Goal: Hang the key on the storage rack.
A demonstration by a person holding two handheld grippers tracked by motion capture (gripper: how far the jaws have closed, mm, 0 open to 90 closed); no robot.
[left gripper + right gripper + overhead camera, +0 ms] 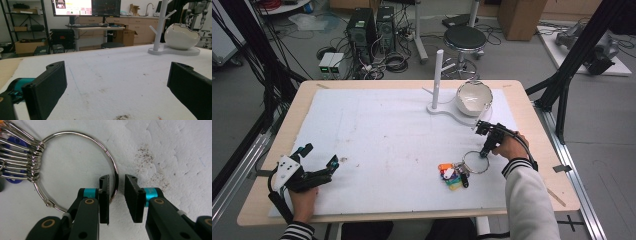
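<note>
On the white table mat (377, 135), the right gripper (117, 195) straddles the key ring (75, 170) wire with jaws parted, apparently about to grasp it. Next it likely needs to close on the wire; the left gripper (319, 170) rests wide open, holding nothing

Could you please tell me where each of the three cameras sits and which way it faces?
High view: above the person's side, facing forward-down on the table; both forearms show.
Left gripper view: low, looking across toward the white stand; own jaws apart.
Right gripper view: straight down; right gripper straddling the key ring.
High and left views share the stand.
</note>
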